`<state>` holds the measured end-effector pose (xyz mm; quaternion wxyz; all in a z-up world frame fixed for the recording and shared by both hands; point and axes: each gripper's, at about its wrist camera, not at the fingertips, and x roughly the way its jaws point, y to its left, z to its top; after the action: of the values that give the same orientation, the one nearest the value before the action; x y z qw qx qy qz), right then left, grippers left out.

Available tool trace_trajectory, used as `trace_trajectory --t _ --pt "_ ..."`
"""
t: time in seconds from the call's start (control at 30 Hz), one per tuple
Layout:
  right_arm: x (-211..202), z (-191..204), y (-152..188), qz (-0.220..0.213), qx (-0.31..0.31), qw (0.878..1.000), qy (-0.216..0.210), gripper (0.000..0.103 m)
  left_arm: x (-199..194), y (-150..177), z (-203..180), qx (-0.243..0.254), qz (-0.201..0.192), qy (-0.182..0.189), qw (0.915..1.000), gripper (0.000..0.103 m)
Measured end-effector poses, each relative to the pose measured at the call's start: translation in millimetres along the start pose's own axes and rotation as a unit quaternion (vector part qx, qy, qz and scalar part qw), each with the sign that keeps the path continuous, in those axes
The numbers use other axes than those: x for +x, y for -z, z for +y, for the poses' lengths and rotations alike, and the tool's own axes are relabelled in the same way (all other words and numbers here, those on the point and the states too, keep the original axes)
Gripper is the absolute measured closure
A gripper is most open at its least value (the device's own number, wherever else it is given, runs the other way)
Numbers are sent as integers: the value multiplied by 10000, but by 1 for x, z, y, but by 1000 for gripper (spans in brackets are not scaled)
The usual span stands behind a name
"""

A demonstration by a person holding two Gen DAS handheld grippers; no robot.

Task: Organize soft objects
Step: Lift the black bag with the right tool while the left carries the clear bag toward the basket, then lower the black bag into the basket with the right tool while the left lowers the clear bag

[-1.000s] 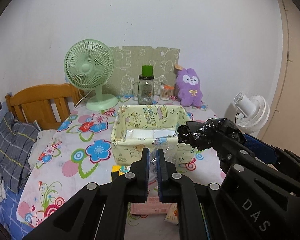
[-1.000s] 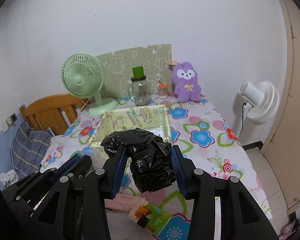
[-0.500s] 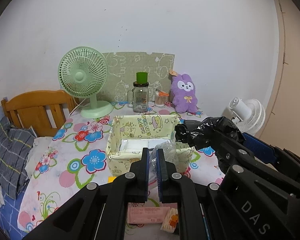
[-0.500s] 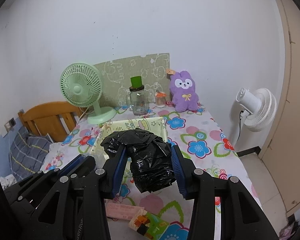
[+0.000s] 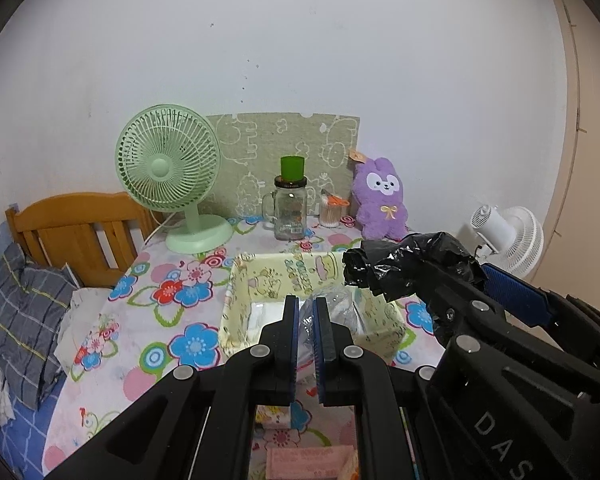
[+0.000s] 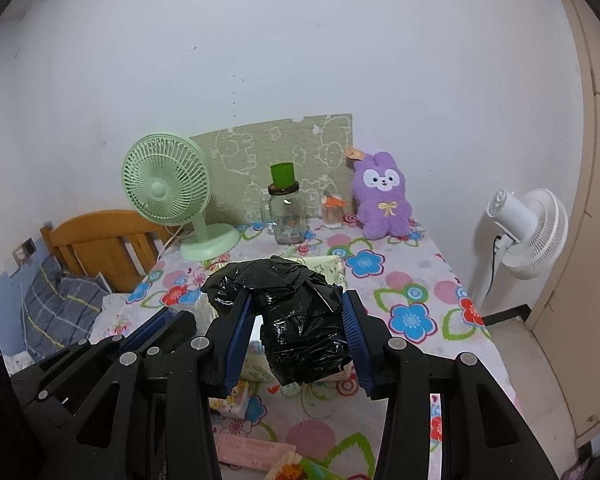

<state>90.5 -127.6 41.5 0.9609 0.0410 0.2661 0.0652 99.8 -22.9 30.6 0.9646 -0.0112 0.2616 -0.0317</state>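
The right gripper (image 6: 296,320) is clenching a crumpled black plastic bag (image 6: 296,320) between its blue pads; the bag is bulging up over the fingertips and hanging down below them, held in the air above the flowered tablecloth (image 6: 412,280). In the left wrist view that same black bag (image 5: 404,268) is sitting to the right of the left gripper, over the right-hand edge of a pale yellow fabric storage box (image 5: 260,280).

The left gripper (image 5: 306,332) is pinching a clear plastic bag (image 5: 340,308) with its jaws nearly touching; the thin film is spreading out ahead of the fingertips, over the open box, where white folded items (image 5: 264,314) are lying on the bottom.

Behind the box, along the wall, a green desk fan (image 5: 168,168), a glass jar with a green cap (image 5: 290,208) and a purple plush rabbit (image 5: 382,200) are standing on the table. A pink packet (image 5: 308,460) is lying near the table's front edge, below the left gripper.
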Motion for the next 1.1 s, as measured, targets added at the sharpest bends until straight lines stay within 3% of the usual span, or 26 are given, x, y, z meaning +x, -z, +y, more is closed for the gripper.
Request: trace_trajectory --t 1.1 --pt "81 3 -56 42 -130 9999 -47 55 73 -54 11 5 -101 -59 9999 100"
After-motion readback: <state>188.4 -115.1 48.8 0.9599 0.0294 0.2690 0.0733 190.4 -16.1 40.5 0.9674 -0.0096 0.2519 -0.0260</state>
